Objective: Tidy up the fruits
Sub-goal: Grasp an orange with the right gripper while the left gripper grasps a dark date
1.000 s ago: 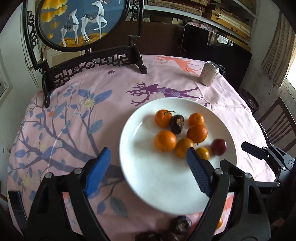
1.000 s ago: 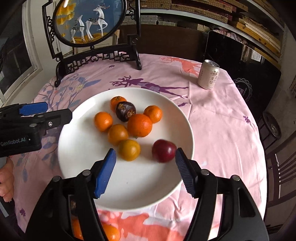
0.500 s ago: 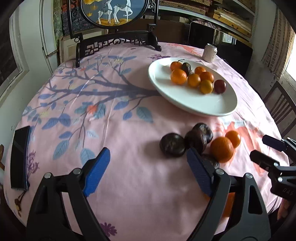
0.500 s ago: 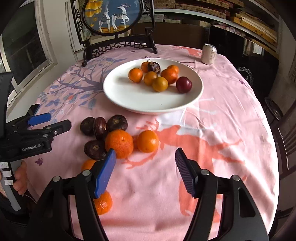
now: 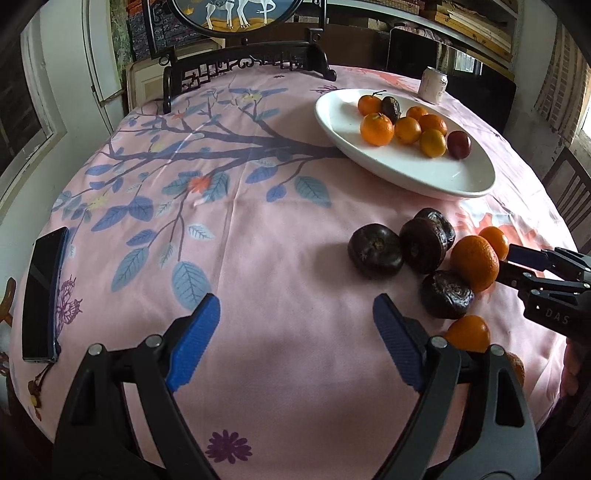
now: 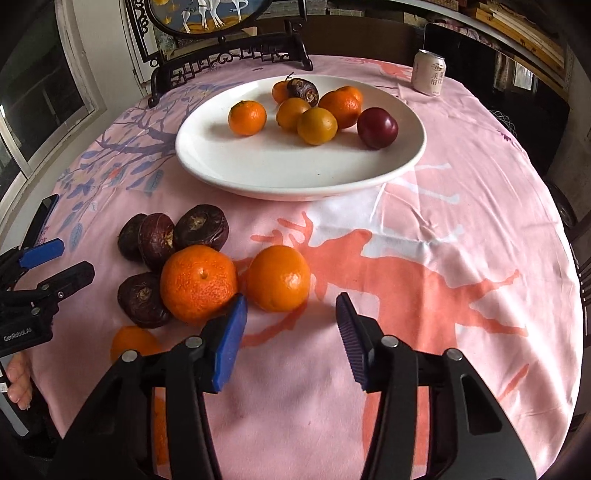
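We note a drink can point(image 6: 428, 73) upright on the pink tablecloth point(image 6: 461, 192), near its far right edge. A dark phone point(image 5: 43, 291) lies flat at the cloth's left edge; a framed deer screen point(image 5: 240, 22) stands at its far side.

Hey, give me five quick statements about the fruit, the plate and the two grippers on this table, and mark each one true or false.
1. The white plate holds one red plum among oranges. True.
2. The right gripper is clamped on an orange. False: its jaws have just been closing, but nothing is between them; the nearest orange lies just ahead.
3. The drink can stands upright beyond the plate. True.
4. All the dark wrinkled fruits are on the plate. False: one is on the plate, four lie on the cloth.
5. The left gripper is empty. True.
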{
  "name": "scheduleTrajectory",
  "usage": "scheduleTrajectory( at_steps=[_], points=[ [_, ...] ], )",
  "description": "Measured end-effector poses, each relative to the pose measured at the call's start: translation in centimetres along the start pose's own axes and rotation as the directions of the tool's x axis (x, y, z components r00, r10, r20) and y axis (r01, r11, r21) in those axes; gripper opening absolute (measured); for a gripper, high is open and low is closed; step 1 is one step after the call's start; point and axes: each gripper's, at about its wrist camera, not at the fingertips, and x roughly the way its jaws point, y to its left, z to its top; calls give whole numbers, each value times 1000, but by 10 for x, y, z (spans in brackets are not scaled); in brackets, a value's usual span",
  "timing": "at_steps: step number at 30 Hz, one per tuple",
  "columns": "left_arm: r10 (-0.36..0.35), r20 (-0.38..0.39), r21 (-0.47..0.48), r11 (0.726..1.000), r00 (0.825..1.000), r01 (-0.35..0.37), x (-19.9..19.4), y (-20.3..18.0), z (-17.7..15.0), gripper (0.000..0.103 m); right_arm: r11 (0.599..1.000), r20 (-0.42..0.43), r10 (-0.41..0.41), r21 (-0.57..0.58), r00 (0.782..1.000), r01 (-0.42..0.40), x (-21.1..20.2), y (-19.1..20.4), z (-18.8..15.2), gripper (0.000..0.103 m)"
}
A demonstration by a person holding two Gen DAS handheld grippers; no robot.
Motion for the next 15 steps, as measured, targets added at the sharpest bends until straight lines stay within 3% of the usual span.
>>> scheduleTrajectory(
  at_steps=[2, 6, 11, 15],
  points=[
    [8, -6, 11, 1000, 1000, -8, 5, -3, 4, 87, 1000, 7, 15, -14, 1000, -15, 6, 3, 7, 37],
    [12, -31, 30, 999, 999, -11, 19, -11, 10, 87, 1000, 4, 15, 5, 1000, -15, 5, 0, 11, 35],
    [-1, -30, 59, 998, 1000, 3, 29, -21, 18, 86, 999, 40, -16, 37, 999, 14, -26, -6, -1, 35],
    [-38, -42, 93, 995, 998, 42, 38, -34, 23, 74, 998, 48, -9, 61, 999, 6, -40, -13, -11, 36]
  ],
)
